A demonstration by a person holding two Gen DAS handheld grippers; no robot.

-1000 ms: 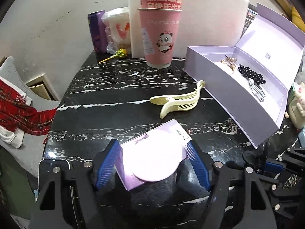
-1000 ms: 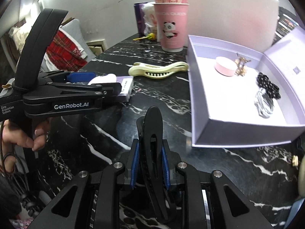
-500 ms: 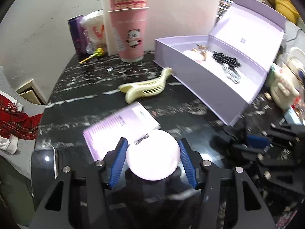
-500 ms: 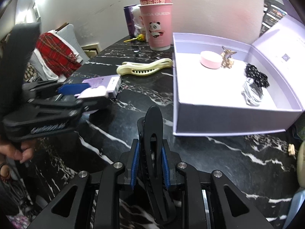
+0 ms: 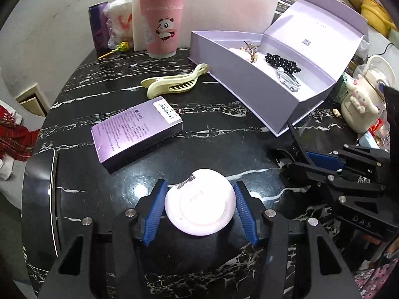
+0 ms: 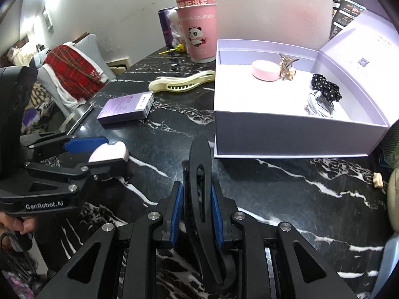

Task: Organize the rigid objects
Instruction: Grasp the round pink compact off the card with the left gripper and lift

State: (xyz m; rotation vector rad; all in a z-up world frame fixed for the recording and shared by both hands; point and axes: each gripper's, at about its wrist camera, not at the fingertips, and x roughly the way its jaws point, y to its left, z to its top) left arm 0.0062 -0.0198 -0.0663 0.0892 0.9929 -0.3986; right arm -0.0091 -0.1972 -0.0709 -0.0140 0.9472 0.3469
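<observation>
Left hand-held gripper [image 5: 199,208] pinches a round pink compact [image 5: 199,210] between its blue pads, above the black marble table [image 5: 224,134]. Right hand-held gripper [image 6: 195,206] clamps a black hair clip [image 6: 199,174], standing on edge. Ahead of the left one lies a purple carton [image 5: 136,132]; further on, a cream hair clip [image 5: 172,83]. Ahead-right, the open lilac box [image 6: 286,134] holds small accessories.

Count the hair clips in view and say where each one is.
3. A black hair clip is shut in the right gripper. A cream hair clip lies on the marble table. A small gold claw clip sits inside the lavender box. Others may be hidden.
</observation>
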